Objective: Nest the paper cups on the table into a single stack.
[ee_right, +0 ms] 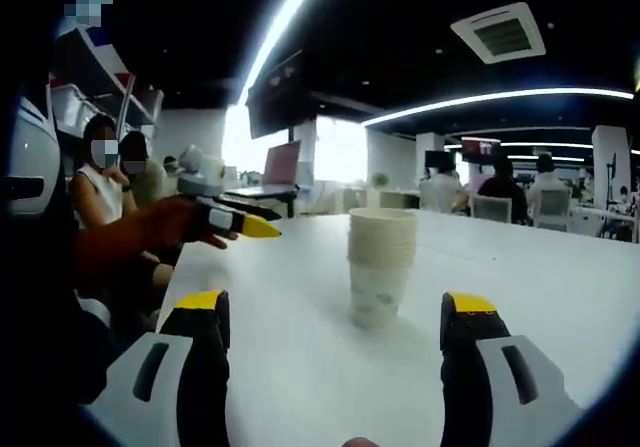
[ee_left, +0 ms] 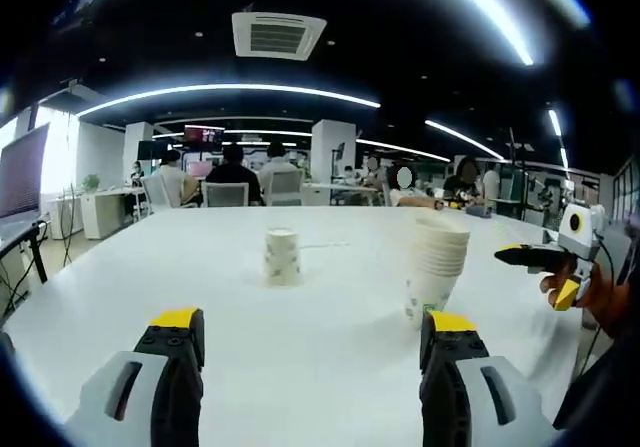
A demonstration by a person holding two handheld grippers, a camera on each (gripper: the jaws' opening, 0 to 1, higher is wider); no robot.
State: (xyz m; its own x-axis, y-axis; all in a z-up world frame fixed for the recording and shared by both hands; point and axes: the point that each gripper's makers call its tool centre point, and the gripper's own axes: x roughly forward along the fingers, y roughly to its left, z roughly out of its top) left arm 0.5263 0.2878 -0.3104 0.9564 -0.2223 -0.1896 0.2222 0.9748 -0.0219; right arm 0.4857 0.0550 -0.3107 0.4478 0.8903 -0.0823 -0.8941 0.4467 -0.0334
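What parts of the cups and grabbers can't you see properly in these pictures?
1. Left gripper view: the stack of cups has its base partly hidden behind the left gripper's jaw tip.
2. Left gripper view: the print on the single cup is too small to read.
3. Left gripper view: the right gripper is half covered by a hand and cut off by the edge.
4. Right gripper view: how many cups the stack holds is blurred.

One stack of nested paper cups (ee_left: 434,267) is standing on the white table (ee_left: 330,347), one single cup (ee_left: 282,256) is sitting apart, and two grippers are showing: left (ee_left: 312,342), right (ee_right: 335,322).
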